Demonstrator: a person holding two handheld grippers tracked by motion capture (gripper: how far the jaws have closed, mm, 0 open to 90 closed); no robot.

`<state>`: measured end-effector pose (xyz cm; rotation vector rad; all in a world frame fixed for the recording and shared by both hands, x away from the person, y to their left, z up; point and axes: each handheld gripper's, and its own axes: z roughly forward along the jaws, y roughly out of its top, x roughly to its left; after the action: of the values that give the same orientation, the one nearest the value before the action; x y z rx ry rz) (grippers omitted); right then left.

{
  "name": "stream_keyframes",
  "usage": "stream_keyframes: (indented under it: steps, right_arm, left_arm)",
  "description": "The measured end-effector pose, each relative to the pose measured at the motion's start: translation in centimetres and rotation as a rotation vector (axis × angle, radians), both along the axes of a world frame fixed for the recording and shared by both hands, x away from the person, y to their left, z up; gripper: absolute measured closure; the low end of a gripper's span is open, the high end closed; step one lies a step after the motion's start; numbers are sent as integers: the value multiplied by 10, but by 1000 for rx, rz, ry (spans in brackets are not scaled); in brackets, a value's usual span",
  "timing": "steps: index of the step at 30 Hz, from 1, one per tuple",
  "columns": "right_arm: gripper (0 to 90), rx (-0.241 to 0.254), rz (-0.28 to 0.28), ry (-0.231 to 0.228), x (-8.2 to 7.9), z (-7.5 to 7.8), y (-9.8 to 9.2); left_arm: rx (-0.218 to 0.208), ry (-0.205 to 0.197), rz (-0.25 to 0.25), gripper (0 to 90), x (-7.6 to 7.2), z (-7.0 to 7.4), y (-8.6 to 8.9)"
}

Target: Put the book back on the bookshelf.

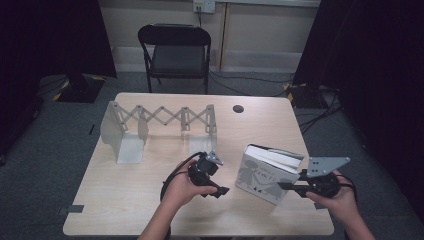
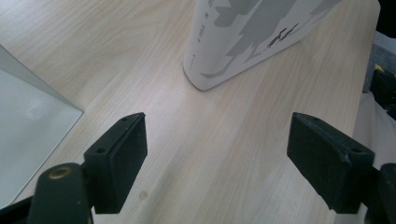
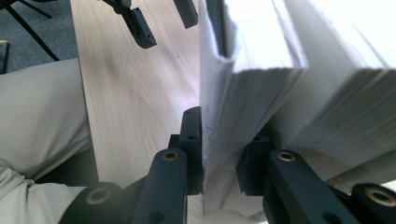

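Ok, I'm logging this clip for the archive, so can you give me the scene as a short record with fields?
setting: wooden table, black folding chair behind it
main item: white book standing upright on the table, pages slightly parted
right gripper: jaws shut on a front section of the book, cover and some pages
left gripper: jaws open, nothing between them, pointing toward the book, apart from it
other item: grey expandable book rack at the left rear of the table, no books in it
table detail: round cable hole near the far edge

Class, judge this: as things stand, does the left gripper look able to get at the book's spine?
Probably yes: the left gripper is open, and bare table lies between it and the book, which the right gripper holds standing.
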<state>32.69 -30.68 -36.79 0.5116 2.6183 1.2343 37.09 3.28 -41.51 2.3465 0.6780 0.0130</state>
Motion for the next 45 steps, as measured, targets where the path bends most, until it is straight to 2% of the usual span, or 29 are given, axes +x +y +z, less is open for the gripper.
stream_keyframes:
  steps: [7, 20, 27, 33, 35, 41, 43, 45]
  right_arm:
    - [754, 11, -8, -3, 1, -2, -2]
    - [755, 23, -14, 5, 3, -3, -4]
    - [755, 22, -14, 6, 4, -2, -4]
    - [754, 24, -16, 8, 4, -2, -4]
    - [753, 23, -16, 7, 4, -2, -4]
    - [752, 28, -24, 10, 4, -3, -5]
    - [751, 33, -24, 9, 4, -3, -5]
    - [750, 34, -24, 8, 4, -3, -6]
  left_arm:
    - [23, -10, -28, 170, 4, 7, -6]
    - [23, -37, -62, 166, 12, 24, -23]
    - [26, -70, -97, 172, 15, 37, -32]
    - [44, -118, -120, 183, 17, 49, -44]
    - [37, -117, -128, 191, 17, 52, -48]
    - [20, -150, -149, 200, 19, 60, -57]
    - [28, -171, -156, 200, 20, 61, -61]
    - [25, -175, -170, 205, 21, 63, -64]
